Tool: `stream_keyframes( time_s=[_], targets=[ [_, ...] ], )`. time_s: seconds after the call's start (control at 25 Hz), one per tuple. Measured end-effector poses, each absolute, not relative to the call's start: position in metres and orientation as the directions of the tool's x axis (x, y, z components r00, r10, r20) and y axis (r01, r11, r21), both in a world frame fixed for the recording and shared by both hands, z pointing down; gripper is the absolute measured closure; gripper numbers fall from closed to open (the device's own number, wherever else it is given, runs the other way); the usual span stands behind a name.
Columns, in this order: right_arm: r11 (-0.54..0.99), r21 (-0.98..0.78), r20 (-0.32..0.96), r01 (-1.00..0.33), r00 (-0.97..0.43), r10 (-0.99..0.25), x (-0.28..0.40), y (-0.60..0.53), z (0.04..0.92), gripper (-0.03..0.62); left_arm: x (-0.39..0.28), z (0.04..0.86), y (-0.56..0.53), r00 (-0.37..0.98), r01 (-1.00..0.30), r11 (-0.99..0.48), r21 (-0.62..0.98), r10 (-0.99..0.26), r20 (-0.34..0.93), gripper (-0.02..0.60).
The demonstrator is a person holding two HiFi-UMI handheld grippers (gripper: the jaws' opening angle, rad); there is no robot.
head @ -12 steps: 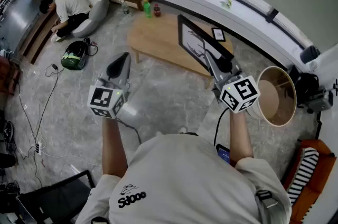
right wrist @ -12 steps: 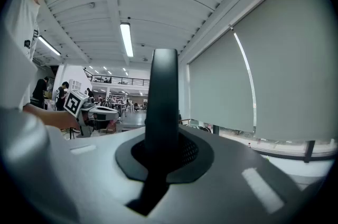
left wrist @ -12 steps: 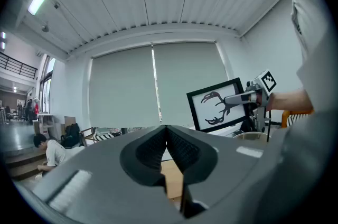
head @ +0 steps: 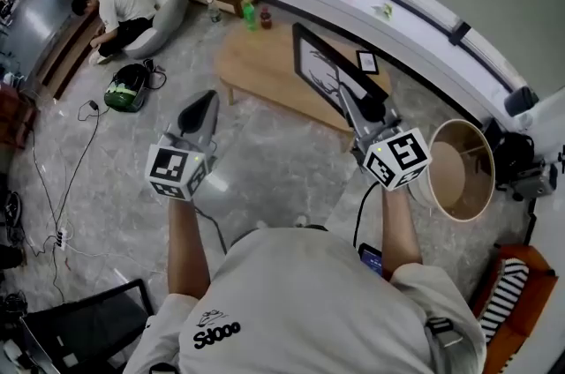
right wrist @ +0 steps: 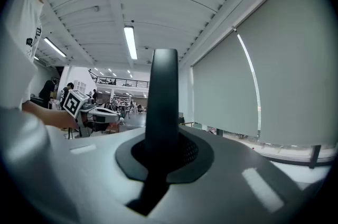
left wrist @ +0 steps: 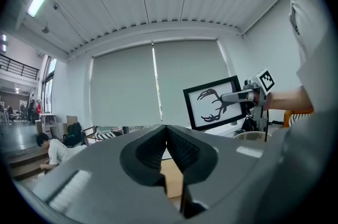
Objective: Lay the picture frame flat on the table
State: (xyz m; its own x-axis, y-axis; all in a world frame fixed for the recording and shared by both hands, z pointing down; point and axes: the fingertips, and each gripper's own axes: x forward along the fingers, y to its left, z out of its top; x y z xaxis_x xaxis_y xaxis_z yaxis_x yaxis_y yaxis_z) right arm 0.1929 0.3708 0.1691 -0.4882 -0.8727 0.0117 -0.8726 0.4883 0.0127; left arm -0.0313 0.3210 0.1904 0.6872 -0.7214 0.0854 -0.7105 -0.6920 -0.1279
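As the frame (head: 322, 68), clenched in the right gripper (head: 355, 101), has barely shifted, it still stands upright ahead, not yet laid on the tabletop (head: 256, 68); the left gripper (head: 205, 99) is closed on nothing.

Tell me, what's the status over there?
Right hand-held gripper clamped on picture frame, upright, not yet flat on table. Left hand-held gripper shut, empty. Small card on table near frame.
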Motion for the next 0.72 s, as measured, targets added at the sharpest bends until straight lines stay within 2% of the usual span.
stream_keyframes(
  time_s=[0.2, 0.72],
  targets=[
    [0.526, 0.007, 0.009, -0.850, -0.526, -0.850, 0.206, 0.366, 0.172, 0.582, -0.017, 0.193, 0.331, 0.666, -0.727, -0.673, -0.138, -0.739, 0.100, 0.572],
    [0.601, -0.070, 0.051, -0.796, -0.604, -0.795, 0.186, 0.337, 0.198, 0.580, -0.041, 0.208, 0.321, 0.602, -0.787, -0.609, -0.094, -0.793, 0.094, 0.571]
  ],
)
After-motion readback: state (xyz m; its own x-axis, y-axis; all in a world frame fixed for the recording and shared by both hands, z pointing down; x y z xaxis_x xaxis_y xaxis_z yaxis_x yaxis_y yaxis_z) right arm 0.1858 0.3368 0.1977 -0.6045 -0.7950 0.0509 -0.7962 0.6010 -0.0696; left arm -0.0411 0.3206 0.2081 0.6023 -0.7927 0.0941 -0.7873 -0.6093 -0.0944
